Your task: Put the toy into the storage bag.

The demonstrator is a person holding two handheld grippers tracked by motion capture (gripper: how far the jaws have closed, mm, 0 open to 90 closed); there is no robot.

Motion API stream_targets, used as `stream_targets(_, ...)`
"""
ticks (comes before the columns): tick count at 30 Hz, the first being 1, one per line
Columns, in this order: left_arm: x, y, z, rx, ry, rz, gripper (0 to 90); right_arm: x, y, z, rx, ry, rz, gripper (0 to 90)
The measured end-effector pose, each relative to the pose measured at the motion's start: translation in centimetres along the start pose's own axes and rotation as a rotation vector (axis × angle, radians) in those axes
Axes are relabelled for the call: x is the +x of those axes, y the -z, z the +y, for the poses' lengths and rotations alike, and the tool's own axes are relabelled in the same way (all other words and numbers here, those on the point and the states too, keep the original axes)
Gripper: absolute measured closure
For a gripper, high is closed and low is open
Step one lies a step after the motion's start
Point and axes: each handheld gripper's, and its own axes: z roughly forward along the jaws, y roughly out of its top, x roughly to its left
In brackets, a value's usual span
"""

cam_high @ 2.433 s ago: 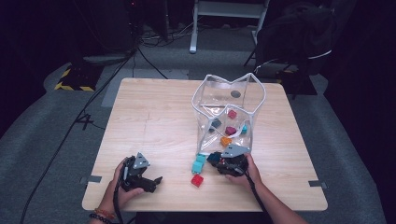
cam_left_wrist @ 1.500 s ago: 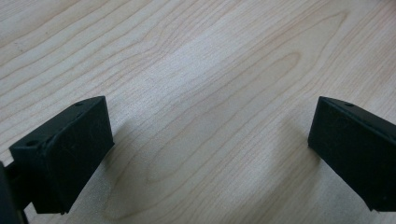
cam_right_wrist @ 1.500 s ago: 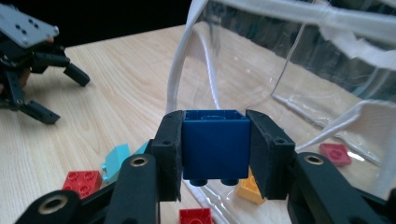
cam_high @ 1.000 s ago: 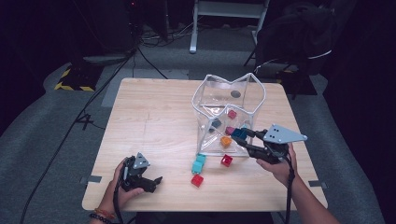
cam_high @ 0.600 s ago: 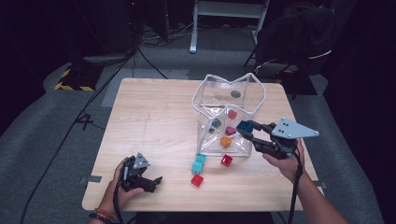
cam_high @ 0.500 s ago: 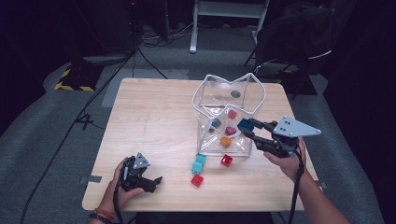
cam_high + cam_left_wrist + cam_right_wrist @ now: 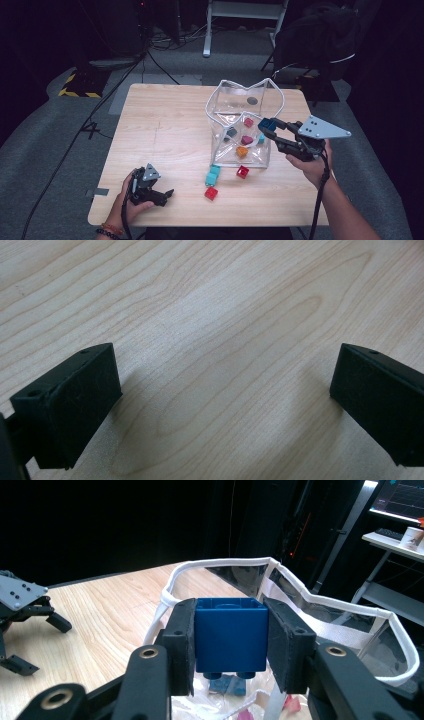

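1. Right gripper (image 7: 230, 645) clamped on a dark blue building block (image 7: 230, 634), pads flat against its two side faces, studs pointing down toward the bag's inside.
2. Block held level, just above the white-trimmed rim of the clear plastic bag (image 7: 280, 575), over the near edge of its mouth rather than its middle.
3. Risk one: opening the jaws here, so near the rim, likely to bounce the block off the white trim and drop it outside onto the wooden table (image 7: 165, 125).
4. Risk two: brushing the soft bag wall with a jaw on the way in, likely to fold the rim or tip the bag, spilling the pieces already inside.
5. Risk three: little chance of slip, with a broad, square grip and both pads well seated.
6. Block itself: solid, glossy, boxy, sharp-edged, with round studs showing at its underside; no visible marks.
7. Inside the bag: several small coloured pieces, among them red, orange and dark ones.
8. Left on the table, just in front of the bag: a teal block (image 7: 213, 175) and two red blocks (image 7: 242, 172).
9. Left gripper (image 7: 150, 189) resting low at the table's near corner, jaws spread wide with bare wood between them, well apart from the bag.
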Motion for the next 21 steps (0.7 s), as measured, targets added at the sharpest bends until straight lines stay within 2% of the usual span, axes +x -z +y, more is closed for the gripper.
stream_targets(9, 0.0, 0.0, 0.0, 0.000, 0.000, 0.000, 0.1, -0.8, -0.6, 0.5, 0.006, -0.002, -0.021, 59.4)
stream_targets(21, 0.0, 0.0, 0.0, 0.000, -0.002, 0.001, 0.1, -2.5, -2.0, 0.5, 0.029, -0.031, -0.063, 59.4)
